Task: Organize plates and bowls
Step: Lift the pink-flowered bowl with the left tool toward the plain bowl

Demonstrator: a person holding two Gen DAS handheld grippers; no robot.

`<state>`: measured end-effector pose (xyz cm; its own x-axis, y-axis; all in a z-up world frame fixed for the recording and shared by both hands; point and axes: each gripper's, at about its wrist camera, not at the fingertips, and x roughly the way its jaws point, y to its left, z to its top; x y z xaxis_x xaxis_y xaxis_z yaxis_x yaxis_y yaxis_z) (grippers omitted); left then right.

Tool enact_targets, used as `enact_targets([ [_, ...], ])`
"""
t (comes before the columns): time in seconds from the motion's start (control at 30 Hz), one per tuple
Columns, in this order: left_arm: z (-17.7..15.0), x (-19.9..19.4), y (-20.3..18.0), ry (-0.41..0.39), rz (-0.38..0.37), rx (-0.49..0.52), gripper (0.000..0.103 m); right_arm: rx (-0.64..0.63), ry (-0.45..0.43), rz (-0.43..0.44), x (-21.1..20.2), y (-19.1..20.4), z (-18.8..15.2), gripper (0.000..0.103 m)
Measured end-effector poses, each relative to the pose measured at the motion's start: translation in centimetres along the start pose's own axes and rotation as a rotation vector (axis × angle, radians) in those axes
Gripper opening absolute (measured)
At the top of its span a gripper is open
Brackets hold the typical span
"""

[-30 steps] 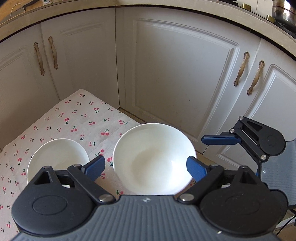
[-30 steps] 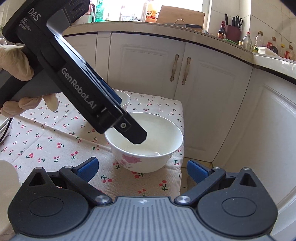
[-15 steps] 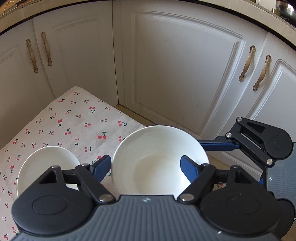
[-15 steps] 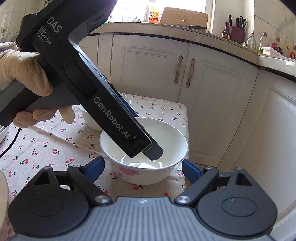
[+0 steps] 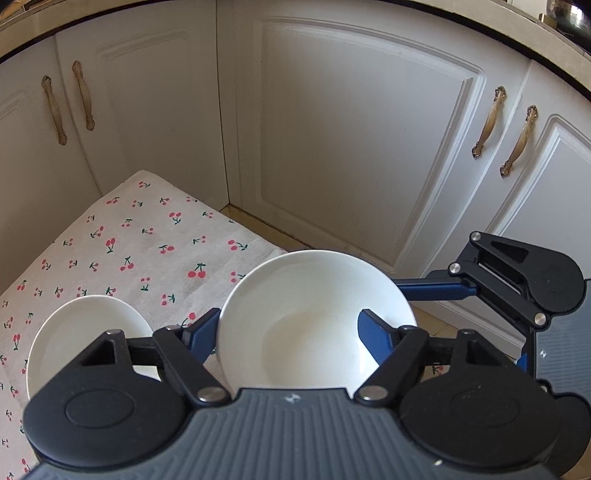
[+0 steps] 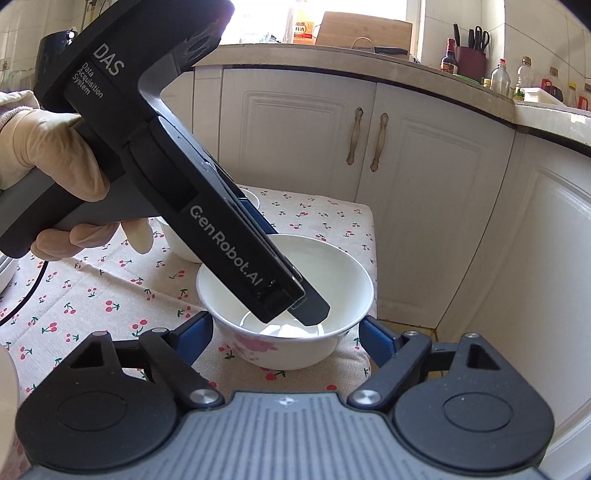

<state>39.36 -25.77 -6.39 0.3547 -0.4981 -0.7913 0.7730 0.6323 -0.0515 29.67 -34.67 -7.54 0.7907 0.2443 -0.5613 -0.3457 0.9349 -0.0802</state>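
Observation:
A large white bowl (image 5: 306,295) with a pink flower on its outside (image 6: 258,347) sits near the corner of a cherry-print cloth. My left gripper (image 5: 286,332) points down into it with its jaws closing. One finger (image 5: 199,332) is outside the left rim and the other (image 5: 373,332) is inside, away from the wall. My right gripper (image 6: 286,332) straddles the same bowl, and its blue pads (image 6: 195,332) lie against both outer sides. A smaller white bowl (image 5: 85,325) stands on the cloth beside it, half hidden behind the left gripper (image 6: 306,310) in the right wrist view.
The cherry-print cloth (image 5: 147,251) covers a low table hemmed in by white cabinet doors (image 5: 354,147). A gloved hand (image 6: 55,155) holds the left gripper, and a black cable (image 6: 22,302) trails over the cloth. Bottles and a cutting board (image 6: 365,33) stand on the counter. Bare floor (image 6: 413,325) shows past the table corner.
My left gripper has dropped into the large bowl and its jaws have narrowed, so one finger is now inside the rim. The right gripper's jaws have closed in onto the bowl's sides.

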Motion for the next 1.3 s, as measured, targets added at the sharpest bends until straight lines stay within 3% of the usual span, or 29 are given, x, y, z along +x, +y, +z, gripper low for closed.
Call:
enact_targets([
  [0.73,-0.6,-0.7,0.2,-0.002,-0.021,-0.037,0.074,-0.004,0.009,0.004,-0.6,0.5,0.3,0.089],
  [1.3,-2.9,-7.4,-3.2,-0.069,-0.026,-0.021,0.074,-0.035,-0.001,-0.005,-6.3,3.9,1.2,0.089],
])
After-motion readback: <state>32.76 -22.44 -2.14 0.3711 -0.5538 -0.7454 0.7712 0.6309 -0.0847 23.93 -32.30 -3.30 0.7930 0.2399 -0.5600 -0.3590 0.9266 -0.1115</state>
